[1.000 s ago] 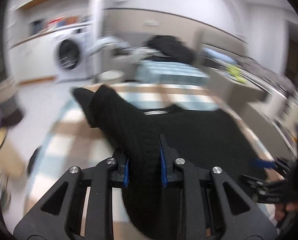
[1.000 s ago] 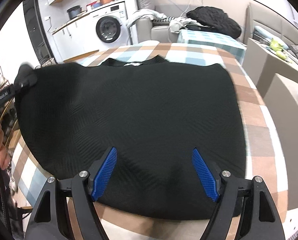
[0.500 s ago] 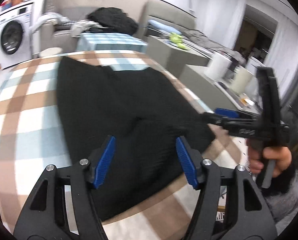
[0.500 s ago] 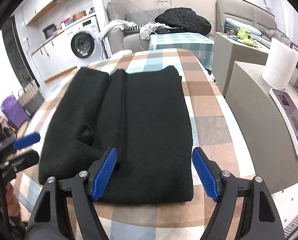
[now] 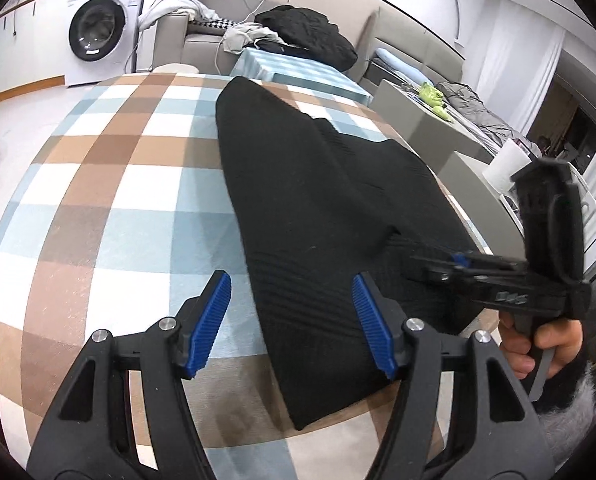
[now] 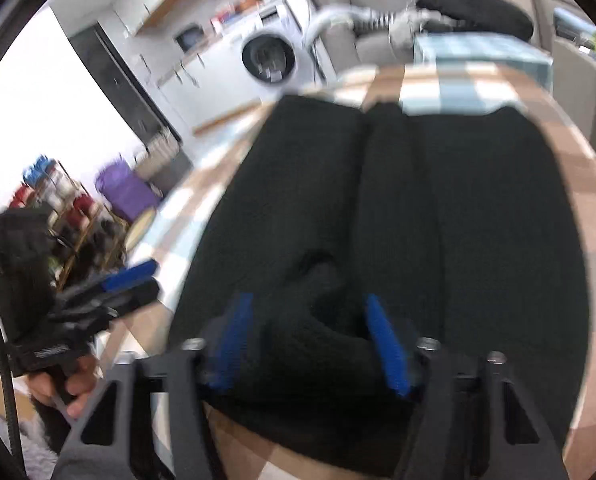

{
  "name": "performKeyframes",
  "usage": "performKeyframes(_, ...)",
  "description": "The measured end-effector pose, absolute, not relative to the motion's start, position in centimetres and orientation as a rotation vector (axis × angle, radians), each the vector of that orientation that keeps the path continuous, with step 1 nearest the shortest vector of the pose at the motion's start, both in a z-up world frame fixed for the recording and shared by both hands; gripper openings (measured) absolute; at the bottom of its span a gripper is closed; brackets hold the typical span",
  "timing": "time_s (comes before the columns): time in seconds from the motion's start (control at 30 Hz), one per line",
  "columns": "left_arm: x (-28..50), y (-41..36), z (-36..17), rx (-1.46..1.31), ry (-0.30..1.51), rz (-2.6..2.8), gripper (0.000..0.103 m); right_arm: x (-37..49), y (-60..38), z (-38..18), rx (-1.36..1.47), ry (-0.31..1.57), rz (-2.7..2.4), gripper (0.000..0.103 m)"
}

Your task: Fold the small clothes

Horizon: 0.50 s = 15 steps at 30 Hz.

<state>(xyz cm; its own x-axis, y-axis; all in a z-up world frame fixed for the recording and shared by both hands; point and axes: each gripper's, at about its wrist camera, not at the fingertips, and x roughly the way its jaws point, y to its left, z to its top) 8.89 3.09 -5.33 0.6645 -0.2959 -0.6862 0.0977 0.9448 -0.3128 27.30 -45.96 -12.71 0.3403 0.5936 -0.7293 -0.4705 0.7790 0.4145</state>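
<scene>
A black knit garment [image 5: 317, 200] lies lengthwise on the checked tablecloth [image 5: 118, 200], its left side folded over the middle. My left gripper [image 5: 292, 328] stands open over the garment's near left edge; the pads do not press the cloth. The right gripper [image 5: 455, 260] reaches in from the right at the near hem, held by a hand [image 5: 537, 344]. In the blurred right wrist view, the right gripper [image 6: 309, 342] has its jaws closing on a raised fold of the garment [image 6: 477, 220], with cloth filling the gap. The left gripper [image 6: 138, 276] shows at the left.
A washing machine [image 5: 98, 32] stands at the back left. A sofa with piled clothes [image 5: 305, 32] is behind the table. Grey cabinets [image 5: 417, 120] and a white paper roll [image 5: 505, 164] flank the right edge. A purple bin [image 6: 126, 192] and a shelf [image 6: 58, 200] stand on the floor.
The left gripper let go of the sleeve, opened and came down at the near left edge. The right gripper moved in over the near hem and its jaws narrowed around a fold.
</scene>
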Motion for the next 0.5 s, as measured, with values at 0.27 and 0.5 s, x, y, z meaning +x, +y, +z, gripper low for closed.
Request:
performKeyframes(0.27, 9.6, 3.1, -4.9, -0.261, 0.802, -0.217, 0.061, 23.2, -47.1, -7.9, 0.127, 0.896, 0.728, 0.007)
performKeyframes(0.5, 10.5, 0.0, -6.8, -0.181, 0.87, -0.251, 0.061, 23.6, -47.8, -13.0, 0.119, 1.061, 0.593, 0.017)
